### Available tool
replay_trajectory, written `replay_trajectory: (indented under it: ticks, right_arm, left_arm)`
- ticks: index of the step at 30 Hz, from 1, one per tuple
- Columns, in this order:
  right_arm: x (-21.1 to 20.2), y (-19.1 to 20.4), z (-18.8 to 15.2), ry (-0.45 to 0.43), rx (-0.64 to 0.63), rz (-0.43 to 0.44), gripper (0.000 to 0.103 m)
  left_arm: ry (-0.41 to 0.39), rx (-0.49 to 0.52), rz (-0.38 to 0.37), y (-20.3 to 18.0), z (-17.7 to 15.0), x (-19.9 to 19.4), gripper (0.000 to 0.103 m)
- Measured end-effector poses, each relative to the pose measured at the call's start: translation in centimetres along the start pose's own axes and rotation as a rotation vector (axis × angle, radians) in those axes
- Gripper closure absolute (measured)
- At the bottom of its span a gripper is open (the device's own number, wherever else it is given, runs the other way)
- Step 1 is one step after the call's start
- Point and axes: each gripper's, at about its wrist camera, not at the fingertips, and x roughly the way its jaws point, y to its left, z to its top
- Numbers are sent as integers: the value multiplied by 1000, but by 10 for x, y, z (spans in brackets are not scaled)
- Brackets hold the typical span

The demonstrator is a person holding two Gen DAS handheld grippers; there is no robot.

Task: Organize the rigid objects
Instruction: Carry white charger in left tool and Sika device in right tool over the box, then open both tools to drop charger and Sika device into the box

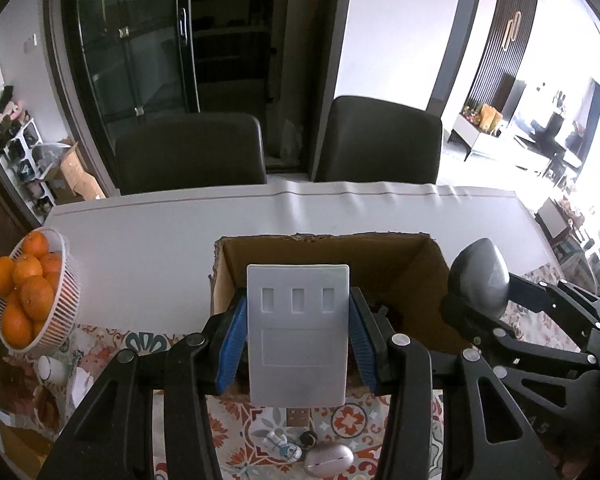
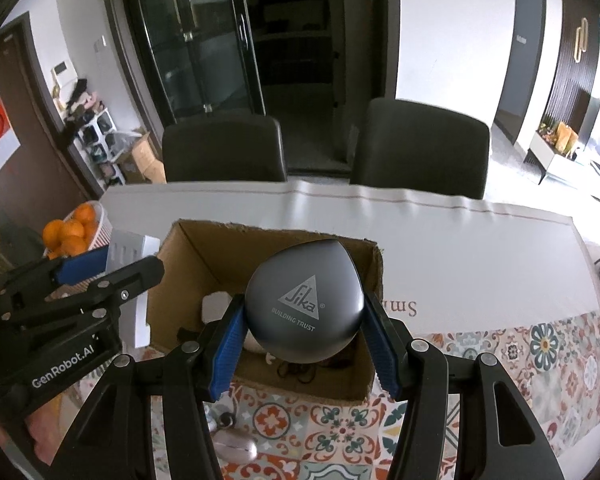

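My left gripper [image 1: 298,312] is shut on a flat white plastic plate [image 1: 298,332] with three small slots, held above the near edge of an open cardboard box [image 1: 416,272]. My right gripper [image 2: 304,320] is shut on a rounded grey case [image 2: 304,304] marked "Sika Building Trust", held over the same box [image 2: 188,256]. The right gripper and grey case also show in the left wrist view [image 1: 480,280] at the box's right side. The left gripper and white plate show in the right wrist view [image 2: 120,256] at the box's left. Some white and dark items lie inside the box.
A white basket of oranges [image 1: 28,292] stands at the table's left. A USB stick [image 1: 299,416], a small toy figure [image 1: 284,444] and a pinkish oval case [image 1: 328,460] lie on the patterned cloth in front of the box. Two dark chairs [image 1: 192,152] stand behind the table.
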Motion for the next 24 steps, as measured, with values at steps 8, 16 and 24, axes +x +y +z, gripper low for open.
replay_trajectory:
  ticks: [8, 16, 24]
  right_arm:
    - [37, -6, 6, 93, 8, 5, 46]
    - [71, -12, 1, 188, 20, 36, 46]
    - [85, -13, -6, 228, 14, 35, 45]
  left_arm:
    - [71, 0, 17, 4, 3, 37, 56]
    - [161, 10, 17, 5, 0, 67, 56]
    - [196, 8, 20, 7, -8, 77, 50]
